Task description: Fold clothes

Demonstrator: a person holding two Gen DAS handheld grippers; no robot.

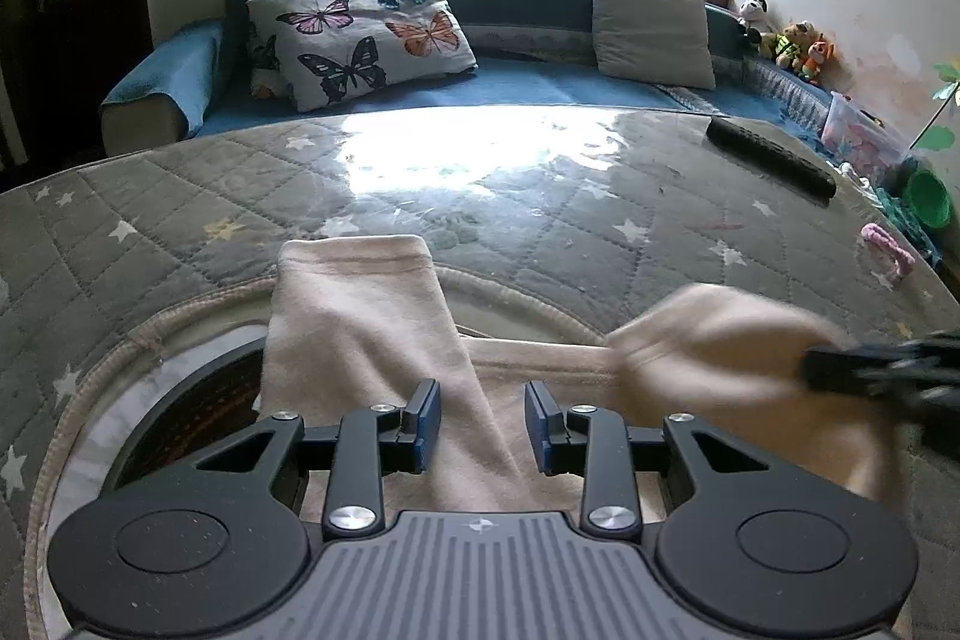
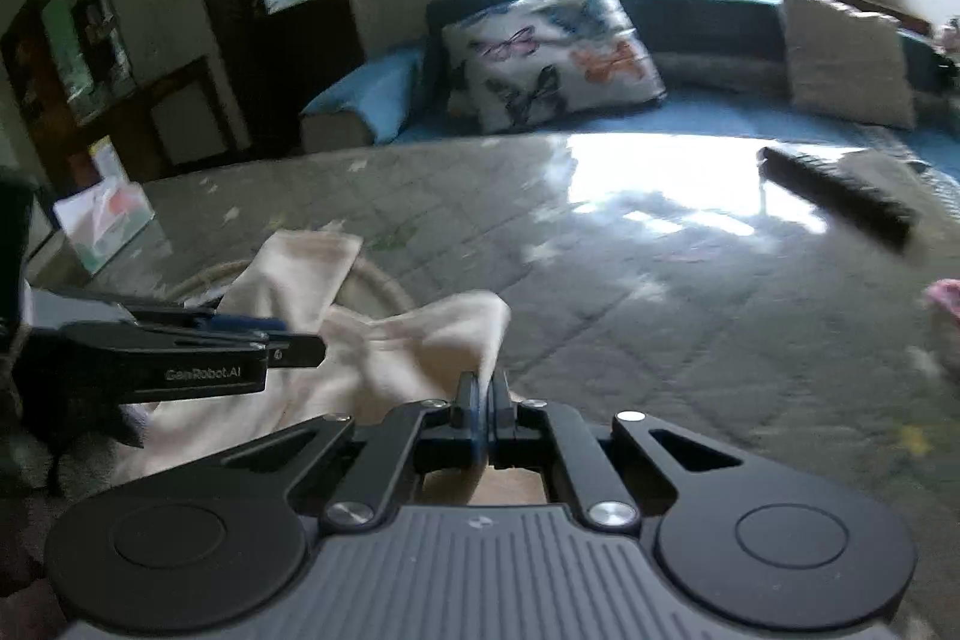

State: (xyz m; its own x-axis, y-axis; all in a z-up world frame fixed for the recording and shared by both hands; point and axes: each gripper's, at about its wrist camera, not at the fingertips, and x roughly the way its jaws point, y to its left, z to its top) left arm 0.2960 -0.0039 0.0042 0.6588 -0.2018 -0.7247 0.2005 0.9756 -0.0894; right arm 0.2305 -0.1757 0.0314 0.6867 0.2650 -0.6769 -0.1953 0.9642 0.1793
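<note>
A cream garment [image 1: 372,334] lies at the near edge of the quilted table cover [image 1: 540,220], one folded leg pointing away from me. My left gripper [image 1: 483,427] hovers open just above the cloth, its blue pads spread on either side of a strip of fabric. Blurred at the right edge, my right gripper [image 1: 840,370] holds a lifted corner of the garment. In the right wrist view my right gripper [image 2: 483,394] is shut on the cream garment [image 2: 432,340], which bunches upward from the pads. The left gripper [image 2: 270,334] shows side-on at the left.
A black remote control [image 1: 771,157] lies far right on the table, a pink item [image 1: 888,250] near the right edge. Behind stands a blue sofa [image 1: 540,82] with a butterfly cushion [image 1: 360,28] and a beige cushion [image 1: 654,28]. A green cup [image 1: 930,199] sits right.
</note>
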